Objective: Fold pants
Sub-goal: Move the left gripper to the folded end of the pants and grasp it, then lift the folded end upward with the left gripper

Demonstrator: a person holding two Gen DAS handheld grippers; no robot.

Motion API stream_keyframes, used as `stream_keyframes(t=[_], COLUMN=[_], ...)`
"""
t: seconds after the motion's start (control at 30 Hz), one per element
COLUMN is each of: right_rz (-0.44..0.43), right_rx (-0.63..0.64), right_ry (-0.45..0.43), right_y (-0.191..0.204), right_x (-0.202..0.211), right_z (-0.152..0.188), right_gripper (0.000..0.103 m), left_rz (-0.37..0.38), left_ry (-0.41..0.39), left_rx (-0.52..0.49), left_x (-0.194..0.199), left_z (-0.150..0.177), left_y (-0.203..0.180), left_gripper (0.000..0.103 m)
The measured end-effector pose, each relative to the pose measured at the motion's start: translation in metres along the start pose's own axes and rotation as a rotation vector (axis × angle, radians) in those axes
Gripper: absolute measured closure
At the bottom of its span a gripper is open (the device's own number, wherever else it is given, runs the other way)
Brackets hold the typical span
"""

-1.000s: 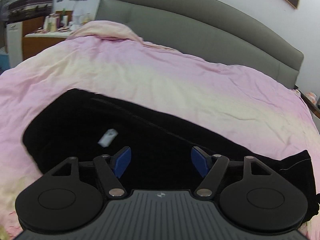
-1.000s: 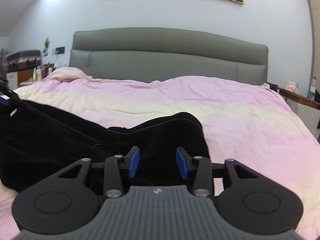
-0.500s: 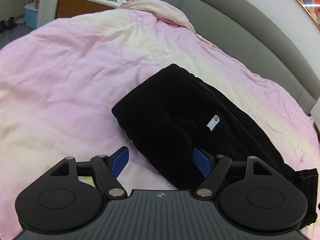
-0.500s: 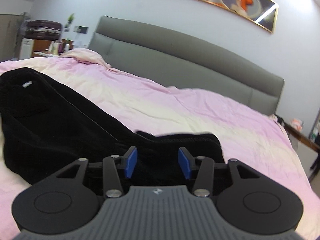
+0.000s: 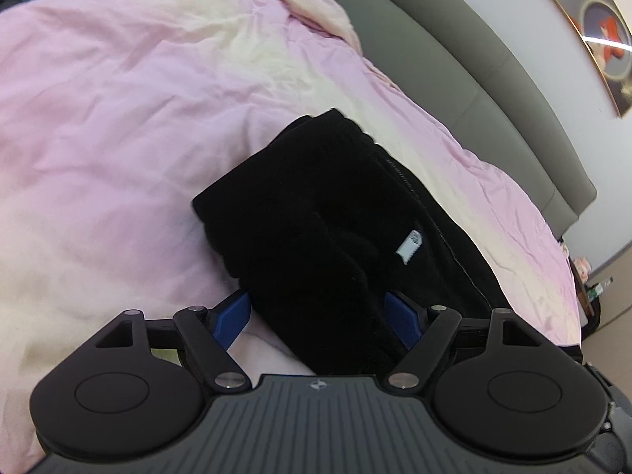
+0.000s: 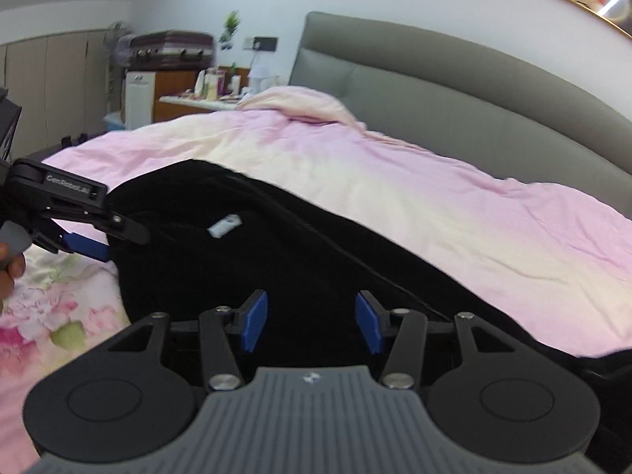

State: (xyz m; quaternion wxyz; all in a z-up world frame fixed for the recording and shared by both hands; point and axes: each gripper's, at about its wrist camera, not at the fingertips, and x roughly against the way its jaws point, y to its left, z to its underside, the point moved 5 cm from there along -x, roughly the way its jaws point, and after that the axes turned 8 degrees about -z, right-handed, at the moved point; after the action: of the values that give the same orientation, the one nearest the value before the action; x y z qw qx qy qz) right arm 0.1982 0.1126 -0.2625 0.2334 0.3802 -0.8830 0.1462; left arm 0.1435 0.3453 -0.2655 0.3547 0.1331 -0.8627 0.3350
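Observation:
Black pants (image 5: 324, 237) lie folded lengthwise on the pink duvet, with a small white label (image 5: 409, 245) showing near the waist. My left gripper (image 5: 322, 318) is open, its blue fingers straddling the near edge of the waist end. In the right wrist view the pants (image 6: 276, 268) stretch from left to lower right, label (image 6: 224, 225) visible. My right gripper (image 6: 312, 326) is open over the black cloth, holding nothing. The left gripper (image 6: 98, 243) shows at the left of that view, at the edge of the pants.
The pink and cream duvet (image 5: 118, 118) covers the bed; a floral sheet (image 6: 51, 300) shows at its near left. A grey padded headboard (image 6: 454, 91) runs behind. A dresser with bottles (image 6: 201, 94) and a suitcase (image 6: 170, 45) stand far left.
Both grippers have swung their view leftward toward the waist end of the pants. The left gripper has come closer to the pants' near edge. Both stayed open.

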Motion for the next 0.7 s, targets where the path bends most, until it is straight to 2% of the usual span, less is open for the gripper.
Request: stream_keyframes(t=[0.1,0.13,0.17,0.23,0.4,0.47,0.53,0.6,0.67,0.7], right_rz=[-0.005,-0.025,-0.026,-0.010,-0.076,-0.090,-0.090,-0.092,-0.096,-0.104], right_rx=[0.001,-0.004,-0.009,0.000,-0.102,-0.105,-0.121,-0.167,-0.230,-0.260], right_ry=[0.104,0.197,0.250,0.206,0.162,0.151,0.145,0.134,0.127,0.120], right_y=[0.024,0.030,0.034,0.037,0.022,0.020,0.016,0.013,0.008,0.007], right_x=[-0.046,-0.069,-0.084,-0.090,-0.073,-0.065,-0.059,-0.053,-0.051,-0.047], right_z=[0.005,0.017,0.029,0.036,0.040,0.043,0.045,0.050,0.053,0.056], right_gripper=[0.055,0.055,0.055,0.054,0.055,0.055,0.054,0.052,0.051,0.051], left_rz=[0.001,0.006,0.002,-0.003,0.037,0.017,-0.007,0.007,0.018,0.010], left_ry=[0.025,0.026,0.031,0.034,0.028,0.015,0.001,-0.009,-0.025,-0.036], left_rx=[0.039,0.042,0.043,0.041,0.077,0.088,0.134,0.176,0.201,0.220], left_x=[-0.008,-0.009,-0.011,-0.014,-0.022,-0.025,-0.030,-0.034,-0.036,-0.035], left_z=[0.003,0.004,0.005,0.006,0.001,-0.001,-0.001,0.001,0.001,0.001], left_y=[0.008,0.009,0.010,0.009,0.005,0.004,0.005,0.004,0.002,0.003], left_gripper=[0.013,0.012,0.012,0.012,0.012,0.012,0.012,0.011,0.014,0.030])
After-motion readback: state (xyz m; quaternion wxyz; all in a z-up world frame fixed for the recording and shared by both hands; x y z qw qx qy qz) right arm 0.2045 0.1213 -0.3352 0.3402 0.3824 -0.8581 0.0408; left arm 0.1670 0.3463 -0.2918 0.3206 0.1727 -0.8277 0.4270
